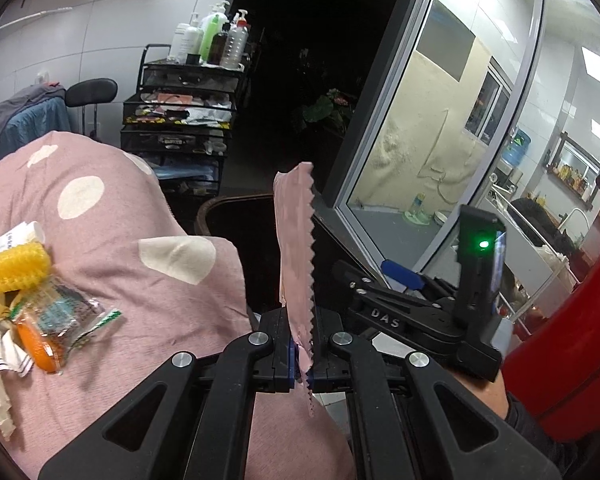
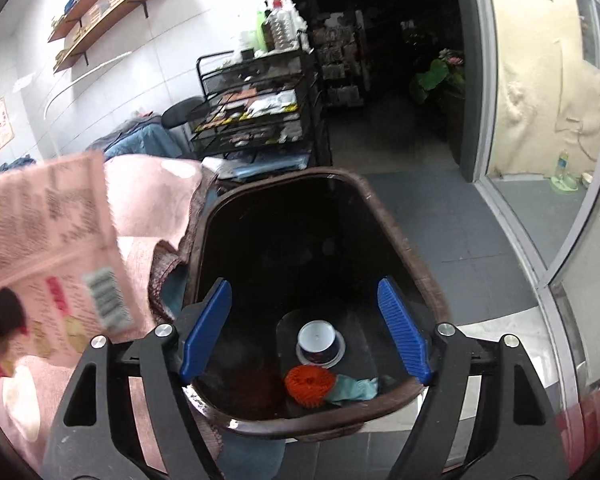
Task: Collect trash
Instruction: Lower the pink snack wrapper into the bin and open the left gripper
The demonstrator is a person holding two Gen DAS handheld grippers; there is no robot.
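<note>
Cup [image 2: 319,338] and roller [image 2: 309,383] in bin [image 2: 396,216]

Both fisheye views bend straight lines hard toward the rims, with black vignette in the corners; the white tiled wall [image 1: 100,32] is evenly and brightly lit, while the doorway [image 1: 320,60] beyond is almost black. Ceiling lights reflect as glare in the glass door [image 1: 500,120]; a green indicator light [image 1: 484,244] glows sharply. In the right wrist view the pink wrapper [image 2: 56,248] is smeared by motion blur; the bin [image 2: 396,216] interior stays murky
</note>
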